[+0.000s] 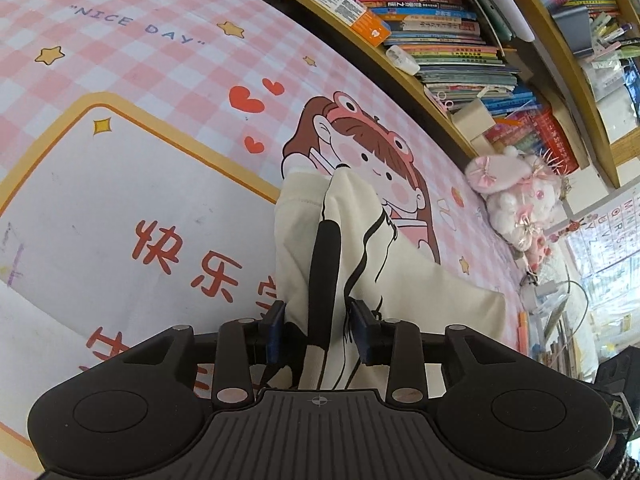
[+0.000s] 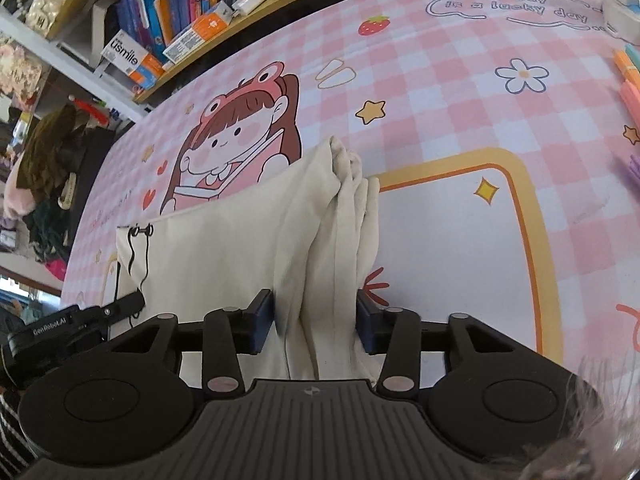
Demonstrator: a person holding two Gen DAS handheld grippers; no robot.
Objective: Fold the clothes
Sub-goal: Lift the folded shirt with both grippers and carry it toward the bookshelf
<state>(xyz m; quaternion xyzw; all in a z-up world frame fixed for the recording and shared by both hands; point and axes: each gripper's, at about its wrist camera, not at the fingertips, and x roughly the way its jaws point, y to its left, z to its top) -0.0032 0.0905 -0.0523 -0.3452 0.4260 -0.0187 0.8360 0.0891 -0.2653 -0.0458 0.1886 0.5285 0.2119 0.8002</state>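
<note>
A cream garment with black trim and a black drawstring is held up over the pink checked desk mat. In the left wrist view my left gripper [image 1: 318, 326] is shut on one end of the garment [image 1: 352, 240], where a black band runs between the pads. In the right wrist view my right gripper [image 2: 316, 324] is shut on bunched folds of the same garment [image 2: 224, 248]. The cloth stretches leftward from there to my left gripper [image 2: 120, 306], seen at the far left edge with the drawstring [image 2: 138, 240] hanging near it.
The mat [image 1: 120, 160] has a cartoon girl print. Bookshelves [image 1: 440, 20] packed with books run along the far side. Pink plush toys [image 1: 516, 192] sit at the mat's end. Coloured pens [image 2: 630, 80] lie at the right edge in the right wrist view.
</note>
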